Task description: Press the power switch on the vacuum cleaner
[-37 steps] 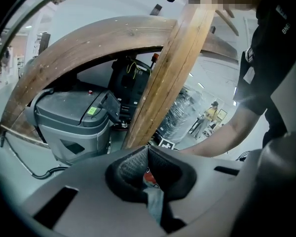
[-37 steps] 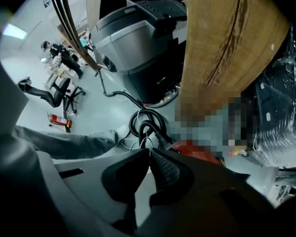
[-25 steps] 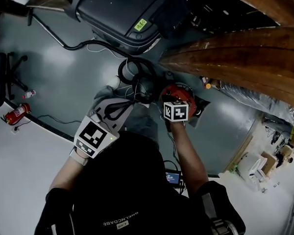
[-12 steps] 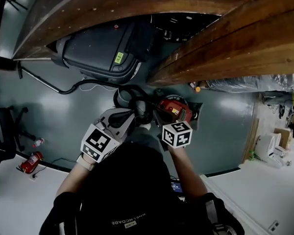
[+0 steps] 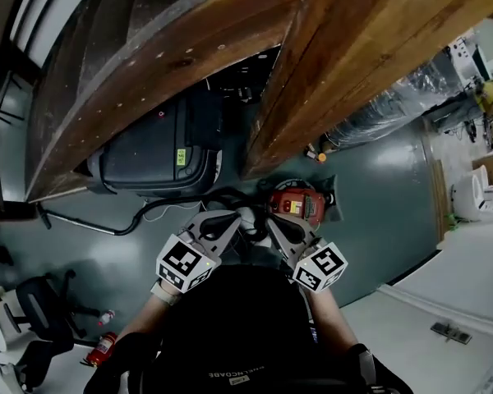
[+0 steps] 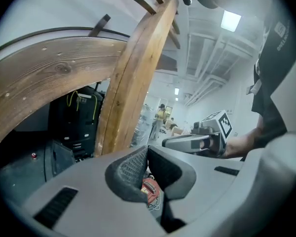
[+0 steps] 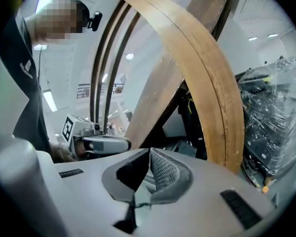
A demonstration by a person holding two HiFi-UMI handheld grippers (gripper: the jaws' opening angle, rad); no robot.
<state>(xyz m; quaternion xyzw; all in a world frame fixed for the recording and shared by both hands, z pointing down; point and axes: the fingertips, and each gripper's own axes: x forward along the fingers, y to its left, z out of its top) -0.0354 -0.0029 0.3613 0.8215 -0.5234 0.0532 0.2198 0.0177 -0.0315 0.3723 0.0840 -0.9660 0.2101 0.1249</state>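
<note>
Two grippers, one in each of your hands, hover on your side of the red vacuum cleaner (image 5: pixel 300 205), which sits on the grey floor (image 5: pixel 378 195) at the foot of the curved wooden beams (image 5: pixel 345 48).

- **Left gripper** (image 5: pixel 228 220): just left of the vacuum cleaner and apart from it. Its jaws meet at the tips and hold nothing. In the left gripper view the vacuum cleaner's red body shows through the gap beneath the closed pads (image 6: pixel 130 169).
- **Right gripper** (image 5: pixel 275 222): just beside the vacuum cleaner on its near side; contact cannot be told. Its jaws are likewise closed tip to tip and empty.
- **Power switch:** too small to pick out on the vacuum cleaner.
- **Surroundings:** a black hard case (image 5: pixel 152 150) stands left of the vacuum cleaner under the beams. A black cable (image 5: pixel 131 224) trails farther left. A red fire extinguisher (image 5: pixel 101 350) lies well apart.
</note>
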